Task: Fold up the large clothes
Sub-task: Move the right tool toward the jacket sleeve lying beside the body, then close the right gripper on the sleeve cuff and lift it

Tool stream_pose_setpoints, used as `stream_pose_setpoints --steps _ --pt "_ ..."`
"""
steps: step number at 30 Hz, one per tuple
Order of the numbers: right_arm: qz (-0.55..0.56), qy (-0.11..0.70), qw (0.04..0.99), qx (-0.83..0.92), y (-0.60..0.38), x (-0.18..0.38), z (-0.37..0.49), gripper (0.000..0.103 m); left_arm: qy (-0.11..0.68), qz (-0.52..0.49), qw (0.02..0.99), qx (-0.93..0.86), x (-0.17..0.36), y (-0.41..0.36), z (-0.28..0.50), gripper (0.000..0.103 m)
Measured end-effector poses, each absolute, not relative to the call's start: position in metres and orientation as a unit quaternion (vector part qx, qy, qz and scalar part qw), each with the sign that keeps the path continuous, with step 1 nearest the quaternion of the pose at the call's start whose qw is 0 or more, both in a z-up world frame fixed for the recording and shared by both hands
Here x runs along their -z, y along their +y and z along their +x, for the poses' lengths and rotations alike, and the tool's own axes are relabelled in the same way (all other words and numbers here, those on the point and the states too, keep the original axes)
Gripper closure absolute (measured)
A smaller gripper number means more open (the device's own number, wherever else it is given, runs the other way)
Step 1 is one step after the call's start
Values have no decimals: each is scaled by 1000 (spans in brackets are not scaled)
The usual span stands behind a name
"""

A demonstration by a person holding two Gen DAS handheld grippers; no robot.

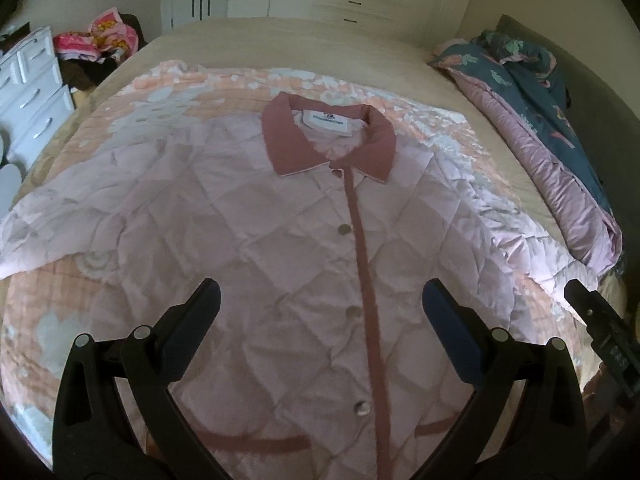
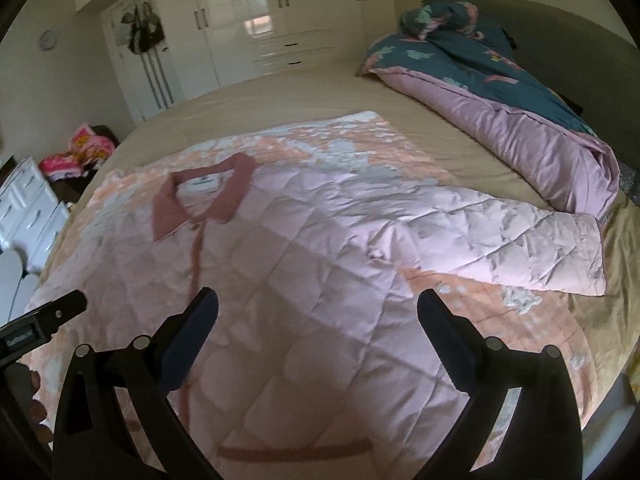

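Note:
A pale pink quilted jacket [image 1: 256, 240] with a dusty-rose collar [image 1: 328, 136] and button placket lies flat, front up, on a peach floral blanket [image 1: 48, 340] on the bed. Both sleeves are spread out to the sides; the right sleeve [image 2: 512, 236] shows in the right wrist view. My left gripper [image 1: 320, 300] is open and empty above the jacket's lower front. My right gripper [image 2: 318, 304] is open and empty above the jacket [image 2: 312, 280] on its right half. Each gripper's tip shows at the edge of the other's view.
A rolled teal and lilac duvet [image 2: 500, 112] lies along the right side of the bed by the headboard. A white dresser [image 1: 28, 92] and a heap of pink clothes [image 1: 100, 40] stand at the left. White wardrobes [image 2: 256, 28] line the far wall.

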State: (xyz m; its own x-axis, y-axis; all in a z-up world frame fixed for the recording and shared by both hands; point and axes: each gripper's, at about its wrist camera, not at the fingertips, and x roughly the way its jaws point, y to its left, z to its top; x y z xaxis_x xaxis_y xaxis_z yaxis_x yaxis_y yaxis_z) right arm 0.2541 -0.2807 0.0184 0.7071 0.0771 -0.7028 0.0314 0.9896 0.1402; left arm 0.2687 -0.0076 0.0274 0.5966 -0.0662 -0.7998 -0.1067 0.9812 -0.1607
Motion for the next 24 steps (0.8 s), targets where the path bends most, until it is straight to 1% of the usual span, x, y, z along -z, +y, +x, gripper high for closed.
stream_pose_setpoints --steps 5,16,24 --pt "87 381 921 8 -303 -12 271 4 456 -89 885 -5 -21 -18 292 8" --pt "141 400 901 88 -381 27 300 4 477 -74 876 5 3 -44 346 8" --pt "224 406 871 165 -460 61 302 4 485 -73 871 -13 20 -56 379 8"
